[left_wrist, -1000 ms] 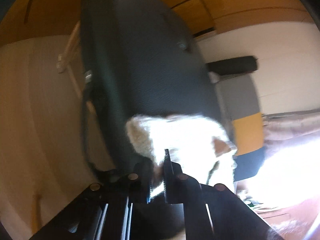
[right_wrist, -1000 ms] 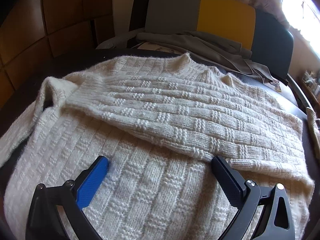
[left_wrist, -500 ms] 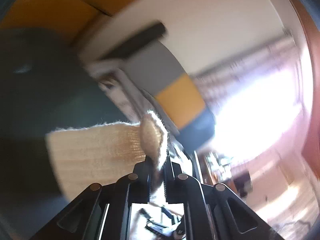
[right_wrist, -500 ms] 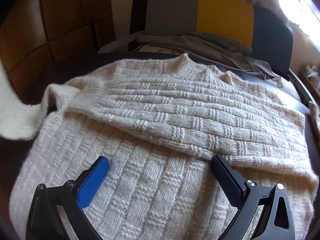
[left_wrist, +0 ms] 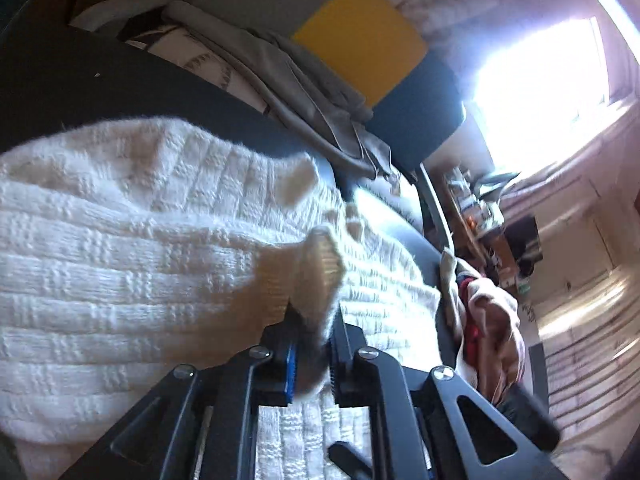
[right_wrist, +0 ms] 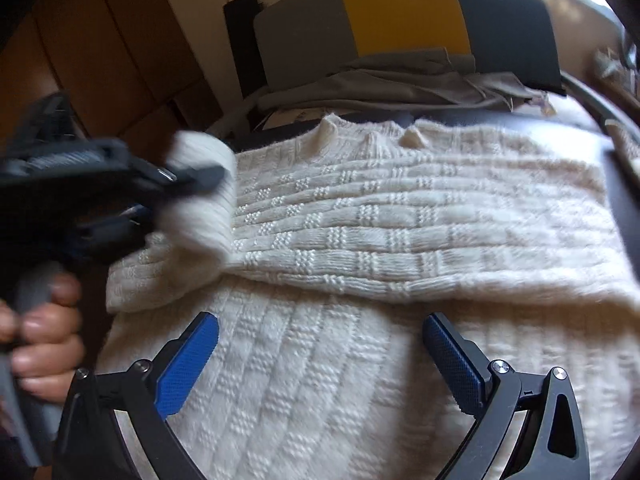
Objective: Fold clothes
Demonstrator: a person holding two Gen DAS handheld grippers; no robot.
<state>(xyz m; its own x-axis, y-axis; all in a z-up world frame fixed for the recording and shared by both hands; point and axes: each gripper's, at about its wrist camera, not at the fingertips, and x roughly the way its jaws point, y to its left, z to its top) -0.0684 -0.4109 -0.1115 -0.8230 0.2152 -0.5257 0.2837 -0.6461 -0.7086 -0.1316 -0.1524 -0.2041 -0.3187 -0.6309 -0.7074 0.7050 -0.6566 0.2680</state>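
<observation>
Cream basket-weave knit sweater (right_wrist: 360, 240) is lying flat on a dark surface (left_wrist: 100, 80), neckline at the far edge, hem side toward the right wrist camera. One sleeve is already lying folded across the chest as a wide band, its long axis running side to side. The other sleeve's ribbed cuff (left_wrist: 320, 264) is sitting pinched in the left gripper (left_wrist: 312, 356), whose fingers are pressed together on the knit. In the right wrist view that gripper is hovering above the sweater's left edge with the cuff draped from it; motion blur is softening it there.

Key relation: the sweater body is lying to the right of the held cuff, so the left hand is the nearer one for carrying this sleeve across, parallel to the folded band. Judgement: sleeve fold in progress, body folds not yet done.

Right gripper (right_wrist: 320, 360) is hanging spread wide above the lower panel of the sweater, holding nothing; I cannot tell whether its tips are touching the knit.

Behind the surface: a grey, yellow and dark blue panelled chair back (right_wrist: 400, 12) with a rumpled grey cloth (right_wrist: 400, 80) heaped in front. Wooden wall panels to the left, a bright window to the right.
</observation>
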